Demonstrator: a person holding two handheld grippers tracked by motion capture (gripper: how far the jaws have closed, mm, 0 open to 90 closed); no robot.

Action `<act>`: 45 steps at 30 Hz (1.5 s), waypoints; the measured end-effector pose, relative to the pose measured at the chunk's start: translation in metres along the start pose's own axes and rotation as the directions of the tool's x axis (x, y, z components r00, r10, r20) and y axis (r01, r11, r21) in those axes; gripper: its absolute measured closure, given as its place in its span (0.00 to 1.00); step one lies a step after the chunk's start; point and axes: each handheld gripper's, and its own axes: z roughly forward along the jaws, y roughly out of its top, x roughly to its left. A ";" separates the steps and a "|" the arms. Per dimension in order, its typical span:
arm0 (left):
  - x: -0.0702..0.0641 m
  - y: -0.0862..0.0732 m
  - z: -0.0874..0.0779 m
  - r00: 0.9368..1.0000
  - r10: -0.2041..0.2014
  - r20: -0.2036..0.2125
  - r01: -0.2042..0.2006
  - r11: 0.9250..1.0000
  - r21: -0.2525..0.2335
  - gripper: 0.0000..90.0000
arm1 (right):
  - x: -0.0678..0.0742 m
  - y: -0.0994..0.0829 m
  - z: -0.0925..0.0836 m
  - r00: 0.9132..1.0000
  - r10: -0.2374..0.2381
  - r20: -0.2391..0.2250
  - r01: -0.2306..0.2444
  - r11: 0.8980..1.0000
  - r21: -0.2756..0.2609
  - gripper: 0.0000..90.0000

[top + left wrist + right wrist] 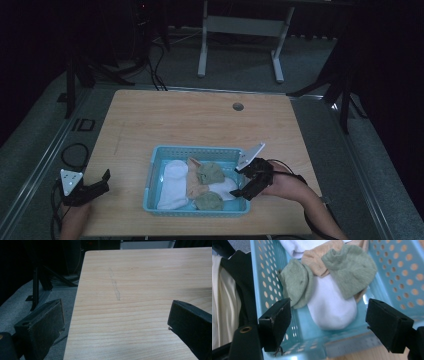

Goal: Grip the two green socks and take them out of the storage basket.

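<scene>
The right claw [328,322] hangs with its jaws wide apart and empty at the near right corner of a blue perforated basket [409,272]. Just ahead of it lies a white sock [332,305], with two green socks [352,267] and a tan one [313,258] beyond. The left claw [95,187], jaws also apart and empty, rests well to the basket's left over the bare wooden counter [140,285] near its edge.
</scene>
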 end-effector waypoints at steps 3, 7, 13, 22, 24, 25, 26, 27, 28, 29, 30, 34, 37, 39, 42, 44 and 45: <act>0.000 0.000 0.000 1.000 0.001 0.001 -0.001 1.000 0.000 0.00 | 0.001 0.003 0.009 1.000 -0.004 -0.014 0.004 1.000 0.015 0.24; 0.000 0.000 0.000 1.000 0.002 0.001 -0.002 1.000 -0.001 0.00 | 0.004 0.008 0.018 0.999 -0.018 -0.029 0.019 0.999 0.029 0.24; 0.000 0.000 0.000 1.000 0.009 0.002 -0.009 1.000 0.000 0.00 | 0.008 0.015 0.030 0.997 -0.029 -0.069 0.033 0.998 0.053 0.25; -0.001 0.000 0.000 1.000 0.011 0.004 -0.011 1.000 0.000 0.00 | 0.013 0.023 0.047 0.997 -0.053 -0.065 0.058 0.994 0.088 0.38; -0.001 0.000 0.000 1.000 0.012 0.004 -0.012 1.000 0.000 0.00 | 0.013 0.025 0.050 0.996 -0.062 -0.062 0.068 0.993 0.096 0.42; -0.001 0.000 0.000 1.000 0.012 0.005 -0.012 1.000 0.000 0.00 | 0.013 0.026 0.052 0.996 -0.064 -0.068 0.071 0.992 0.100 0.43; -0.001 0.000 0.000 1.000 0.012 0.004 -0.012 1.000 0.000 0.00 | 0.013 0.027 0.053 0.996 -0.060 -0.066 0.067 0.992 0.108 0.48; -0.001 0.000 0.000 1.000 0.012 0.004 -0.012 1.000 0.000 0.00 | 0.013 0.028 0.055 0.996 -0.061 -0.069 0.069 0.991 0.115 0.50; -0.001 0.000 0.000 1.000 0.012 0.005 -0.012 1.000 0.000 0.00 | 0.013 0.028 0.056 0.995 -0.060 -0.074 0.069 0.990 0.123 0.50; -0.001 0.000 0.000 1.000 0.011 0.005 -0.011 1.000 0.000 0.00 | 0.013 0.029 0.057 0.996 -0.058 -0.074 0.067 0.990 0.126 0.52; -0.001 0.000 0.000 1.000 0.012 0.005 -0.012 1.000 0.000 0.00 | 0.014 0.029 0.058 0.995 -0.058 -0.075 0.068 0.989 0.132 0.55; -0.001 0.000 0.000 1.000 0.011 0.004 -0.011 1.000 0.001 0.00 | 0.016 0.030 0.063 0.993 -0.076 -0.091 0.090 0.983 0.159 0.58; -0.001 0.000 0.000 1.000 0.010 0.005 -0.010 1.000 0.000 0.00 | 0.017 0.029 0.068 0.991 -0.095 -0.094 0.112 0.977 0.184 0.61; -0.001 0.000 0.000 1.000 0.010 0.004 -0.010 1.000 0.003 0.00 | 0.018 0.029 0.070 0.990 -0.102 -0.096 0.120 0.971 0.206 0.67; -0.001 0.000 0.000 1.000 0.010 0.004 -0.010 1.000 0.003 0.00 | 0.019 0.029 0.074 0.987 -0.130 -0.095 0.148 0.963 0.224 0.74; -0.001 0.000 0.000 1.000 0.010 0.004 -0.010 1.000 0.003 0.00 | 0.021 0.029 0.074 0.984 -0.158 -0.083 0.173 0.958 0.228 0.84; -0.001 0.000 0.000 1.000 0.009 0.003 -0.009 1.000 0.003 0.00 | 0.022 0.029 0.074 0.983 -0.163 -0.079 0.177 0.958 0.226 0.87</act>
